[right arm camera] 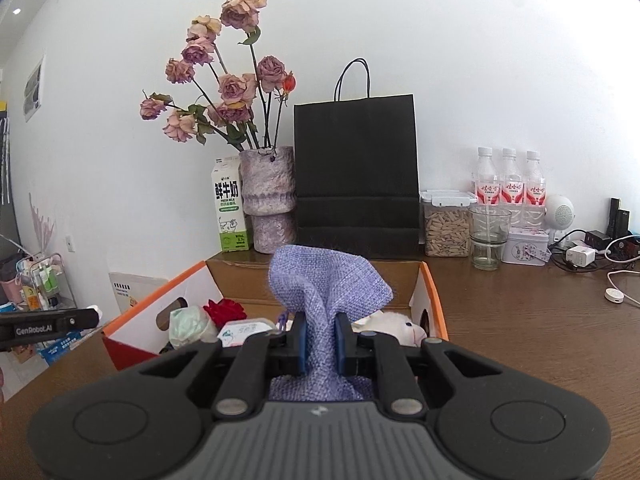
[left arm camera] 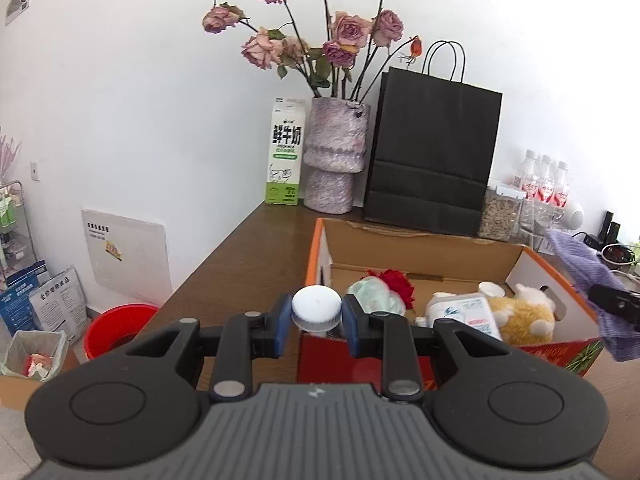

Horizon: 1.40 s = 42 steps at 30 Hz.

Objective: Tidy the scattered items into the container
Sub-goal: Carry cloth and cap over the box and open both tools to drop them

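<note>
Brown wood makes up the long tabletop (right arm camera: 520, 320), against whose white back wall a tall black paper carrier bag (left arm camera: 434, 152) is stood. Before the bag, an open cardboard box with orange edges and a red front (left arm camera: 404, 240) is set as the container. Inside it a yellow and white plush toy (left arm camera: 524, 312), a white plastic bottle lying on its side (left arm camera: 460, 312), a pale green crumpled wad (left arm camera: 374, 298) and a red fabric rose (left arm camera: 398, 282) are already seen.

A lilac woven-fabric drawstring pouch (right arm camera: 324, 280) is held by the right gripper (right arm camera: 320, 340), whose fingers are closed tightly on its gathered neck, so that the mouth fans out above them over the near part of the box. The pouch is judged to be soft, light and limp; it cannot be pushed, only carried, and the bunched neck is the surest place for it to be taken.

A small bottle with a white ribbed screw cap (left arm camera: 317, 309) is gripped by the left gripper (left arm camera: 316, 326), its blue-padded fingers (left arm camera: 282, 324) being pressed on either side at the cap, just before the box's near wall. What lies below the cap is hidden. Stiffness and smoothness are to be expected there, so slipping is the likely risk; the ribbing is judged to give the pads some purchase.
</note>
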Available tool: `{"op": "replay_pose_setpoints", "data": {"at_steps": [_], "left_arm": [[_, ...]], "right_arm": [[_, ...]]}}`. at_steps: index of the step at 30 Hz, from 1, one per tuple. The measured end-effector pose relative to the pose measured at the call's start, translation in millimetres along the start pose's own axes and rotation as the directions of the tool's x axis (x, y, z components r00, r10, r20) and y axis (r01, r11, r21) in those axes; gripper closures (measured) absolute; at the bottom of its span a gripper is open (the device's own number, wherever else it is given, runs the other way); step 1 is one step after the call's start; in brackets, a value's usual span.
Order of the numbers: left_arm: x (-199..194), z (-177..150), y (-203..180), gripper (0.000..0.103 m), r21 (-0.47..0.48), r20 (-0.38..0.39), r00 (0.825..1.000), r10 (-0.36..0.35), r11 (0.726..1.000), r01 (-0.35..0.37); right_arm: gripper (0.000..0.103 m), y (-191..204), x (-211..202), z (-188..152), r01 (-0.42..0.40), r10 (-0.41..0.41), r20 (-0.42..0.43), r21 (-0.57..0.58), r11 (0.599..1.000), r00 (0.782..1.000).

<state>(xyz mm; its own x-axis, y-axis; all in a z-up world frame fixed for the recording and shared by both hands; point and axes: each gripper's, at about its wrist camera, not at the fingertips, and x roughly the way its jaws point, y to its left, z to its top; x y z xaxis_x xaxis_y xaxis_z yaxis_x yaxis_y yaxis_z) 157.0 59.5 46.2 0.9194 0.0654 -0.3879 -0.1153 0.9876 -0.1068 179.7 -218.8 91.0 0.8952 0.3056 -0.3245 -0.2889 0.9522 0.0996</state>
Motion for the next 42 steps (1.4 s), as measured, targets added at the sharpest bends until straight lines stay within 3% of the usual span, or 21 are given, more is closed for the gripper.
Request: {"op": "replay_pose_setpoints", "data": {"at_steps": [9, 16, 20, 25, 35, 36, 37, 38, 39, 40, 41, 42], "left_arm": [[36, 29, -50, 0.075, 0.018, 0.032, 0.997, -0.072, 0.997, 0.072], [85, 50, -68, 0.075, -0.032, 0.022, 0.997, -0.075, 0.997, 0.075], [111, 51, -70, 0.075, -0.037, 0.015, 0.999, -0.031, 0.999, 0.031], [128, 38, -65, 0.075, -0.011, -0.040, 0.999, 0.012, 1.000, -0.012], [123, 33, -64, 0.075, 0.014, -0.035, 0.999, 0.007, 1.000, -0.006], [123, 32, -64, 0.075, 0.017, -0.030, 1.000, 0.010, 1.000, -0.009], [122, 32, -64, 0.074, 0.018, -0.024, 1.000, 0.011, 1.000, -0.011], [121, 32, -64, 0.072, 0.017, -0.017, 1.000, 0.018, 1.000, -0.017], [120, 32, -63, 0.057, 0.017, -0.010, 1.000, 0.023, 1.000, -0.023], [118, 32, -63, 0.029, 0.020, 0.002, 0.999, 0.035, 0.999, -0.035], [117, 31, -62, 0.015, 0.020, 0.018, 0.999, 0.046, 0.999, -0.047], [115, 30, -62, 0.000, 0.019, 0.037, 0.998, 0.058, 0.998, -0.059]], "right_arm": [[0.090, 12, 51, 26, -0.019, 0.019, 0.004, -0.017, 1.000, 1.000], [0.090, 7, 100, 40, 0.003, -0.002, -0.012, 0.029, 1.000, 1.000], [0.090, 1, 119, 32, 0.005, -0.003, -0.034, 0.049, 0.999, 0.999], [0.090, -2, 128, 21, 0.011, -0.009, -0.064, 0.030, 0.999, 0.998], [0.090, 4, 125, 16, 0.014, -0.014, -0.062, 0.000, 1.000, 0.998], [0.087, 4, 124, 16, 0.015, -0.014, -0.061, 0.000, 1.000, 0.998], [0.078, 4, 123, 15, 0.016, -0.016, -0.057, 0.003, 1.000, 0.998], [0.072, 3, 122, 15, 0.018, -0.018, -0.053, 0.007, 1.000, 0.998], [0.062, 3, 120, 15, 0.021, -0.021, -0.049, 0.009, 1.000, 0.999], [0.054, 3, 118, 15, 0.020, -0.020, -0.045, 0.008, 1.000, 0.999], [0.050, 3, 115, 15, 0.021, -0.020, -0.039, 0.007, 1.000, 0.999], [0.039, 3, 113, 14, 0.019, -0.019, -0.036, 0.005, 1.000, 0.999]]}}
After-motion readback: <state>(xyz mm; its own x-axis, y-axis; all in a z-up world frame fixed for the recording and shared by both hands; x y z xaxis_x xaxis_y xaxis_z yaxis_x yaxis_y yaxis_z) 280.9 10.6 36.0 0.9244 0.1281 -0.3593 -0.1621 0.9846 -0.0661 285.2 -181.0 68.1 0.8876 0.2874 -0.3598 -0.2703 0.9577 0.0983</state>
